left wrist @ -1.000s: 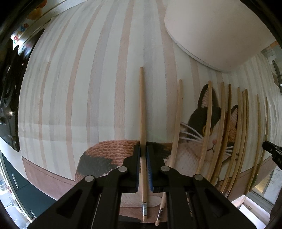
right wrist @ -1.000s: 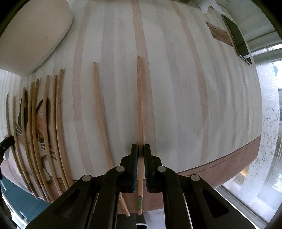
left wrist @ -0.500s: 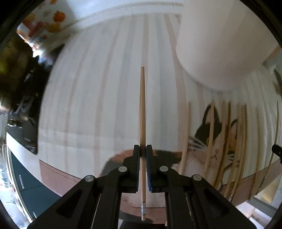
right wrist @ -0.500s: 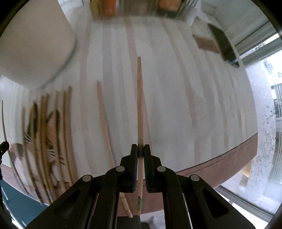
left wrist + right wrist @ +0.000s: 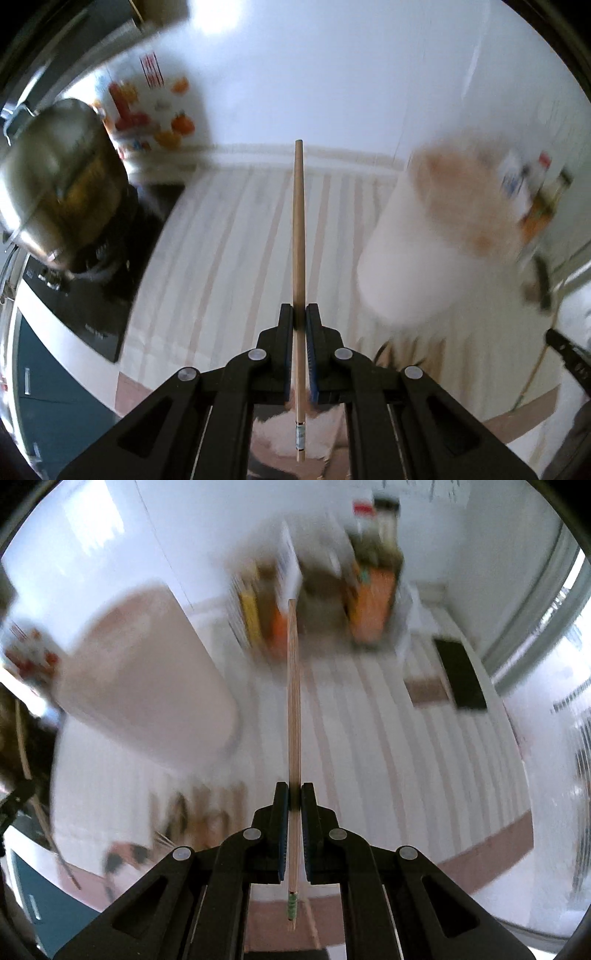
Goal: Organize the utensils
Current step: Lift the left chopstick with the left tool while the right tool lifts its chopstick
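My left gripper (image 5: 300,314) is shut on a wooden chopstick (image 5: 298,229) and holds it raised above the striped mat (image 5: 236,258), pointing forward. A white container (image 5: 424,258) stands to its right, blurred. My right gripper (image 5: 294,794) is shut on another wooden chopstick (image 5: 293,701) with a green band at its near end, also raised. The white container (image 5: 147,686) is to its left. Several more chopsticks (image 5: 195,808) lie blurred on the mat at lower left of the right wrist view.
A steel pot (image 5: 55,177) sits on a black cooktop (image 5: 85,299) at the left. A printed carton (image 5: 155,114) stands behind it. Bottles and boxes (image 5: 369,602) line the far wall. A black phone (image 5: 460,677) lies at the right of the mat.
Both grippers have lifted their chopsticks off the mat and tilted upward, so the views now show the far wall and the container's side instead of the mat from above.
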